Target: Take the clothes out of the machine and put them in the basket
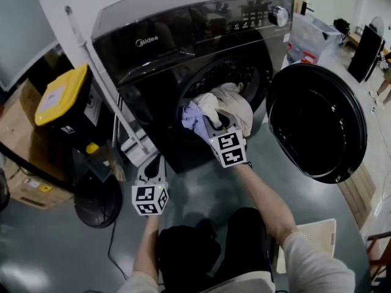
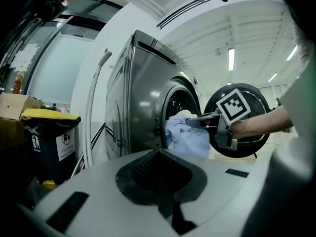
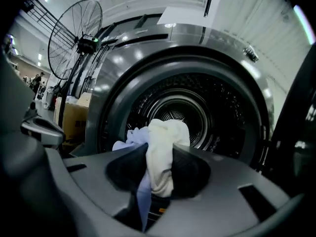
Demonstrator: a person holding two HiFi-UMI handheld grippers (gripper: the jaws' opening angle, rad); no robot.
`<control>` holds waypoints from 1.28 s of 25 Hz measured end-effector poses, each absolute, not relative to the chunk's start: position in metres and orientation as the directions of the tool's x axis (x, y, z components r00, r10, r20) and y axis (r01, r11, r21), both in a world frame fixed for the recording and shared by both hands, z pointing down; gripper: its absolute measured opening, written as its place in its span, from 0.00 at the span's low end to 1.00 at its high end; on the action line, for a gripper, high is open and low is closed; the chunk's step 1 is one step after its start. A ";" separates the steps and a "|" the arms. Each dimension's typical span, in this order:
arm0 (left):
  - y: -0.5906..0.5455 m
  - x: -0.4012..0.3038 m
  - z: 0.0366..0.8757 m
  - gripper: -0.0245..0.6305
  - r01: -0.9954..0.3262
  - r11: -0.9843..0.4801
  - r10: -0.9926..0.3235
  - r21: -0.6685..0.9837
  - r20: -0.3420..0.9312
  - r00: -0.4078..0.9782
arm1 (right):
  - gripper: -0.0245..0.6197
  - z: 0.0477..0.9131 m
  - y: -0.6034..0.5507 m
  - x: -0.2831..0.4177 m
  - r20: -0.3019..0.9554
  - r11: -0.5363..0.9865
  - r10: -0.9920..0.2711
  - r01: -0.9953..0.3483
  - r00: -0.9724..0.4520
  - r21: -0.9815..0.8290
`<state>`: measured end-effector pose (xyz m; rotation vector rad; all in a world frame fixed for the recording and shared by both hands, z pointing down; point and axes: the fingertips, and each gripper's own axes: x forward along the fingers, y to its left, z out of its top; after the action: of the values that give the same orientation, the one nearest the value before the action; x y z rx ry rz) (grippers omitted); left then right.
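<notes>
Nearest: sleeve (image 1: 317, 258) and dark trousers (image 1: 244, 243), with the machine (image 1: 183, 35) faced head-on. Low, short of the front panel's lower left corner, the left gripper (image 1: 154, 162) is held; its jaws read as together, with nothing between them. The right gripper (image 3: 159, 169) is clamped on clothes: a cream cloth (image 3: 165, 147) is pinched between the pads, and a pale blue cloth (image 3: 132, 139) is caught alongside and hangs below. The bundle is located at the lower rim of the drum mouth, partly out. A tan garment (image 1: 243, 112) is seen behind it, in the mouth's right half.

Step judged: pull-out of a bundle. Grip is made, transfer is not begun. The basket (image 1: 321, 234) is taken to be the white slotted thing on the floor at the person's right, well apart from the mouth; only a corner is shown.

Next move: bundle to be drawn clear of the rim, carried past the open door (image 1: 317, 121), and released over the basket. The blue tail could be snagged on the rim. The tan garment may be dragged out with it.

Materials:
- **Cloths:** soft, crumpled, limp; shape is not kept under grip.
- **Inside:** the drum (image 3: 173, 107) is round, perforated metal.
- **Cabinet:** glossy and dark.
- **Door:** a round dark bowl, hinged at the right.
</notes>
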<state>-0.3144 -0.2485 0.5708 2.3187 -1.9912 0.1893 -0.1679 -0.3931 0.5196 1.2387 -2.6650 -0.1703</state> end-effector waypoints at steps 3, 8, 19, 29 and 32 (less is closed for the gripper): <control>-0.246 -0.305 0.565 0.07 -0.985 -0.173 -0.975 -0.015 0.142 0.169 | 0.24 0.497 -0.382 -0.153 0.096 0.632 -0.773 -0.751 -0.627 0.189; -0.245 -0.294 0.553 0.07 -0.981 -0.196 -0.973 -0.003 0.128 0.194 | 0.24 0.470 -0.363 -0.123 0.053 0.606 -0.793 -0.775 -0.607 0.182; -0.257 -0.244 0.539 0.07 -0.957 -0.288 -0.952 0.012 0.101 0.288 | 0.23 0.452 -0.321 -0.040 0.041 0.518 -0.853 -0.836 -0.520 0.181; -0.273 -0.181 0.544 0.07 -0.912 -0.409 -0.906 0.025 0.109 0.409 | 0.23 0.485 -0.279 0.058 0.093 0.382 -0.923 -0.913 -0.373 0.141; -0.278 -0.163 0.543 0.07 -0.896 -0.443 -0.890 0.026 0.110 0.443 | 0.23 0.488 -0.262 0.083 0.096 0.342 -0.939 -0.930 -0.331 0.134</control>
<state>-0.1631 -0.2778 0.5427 2.5997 -1.6127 0.1229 0.0827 -0.2624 0.4879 1.7152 -2.4416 -0.0822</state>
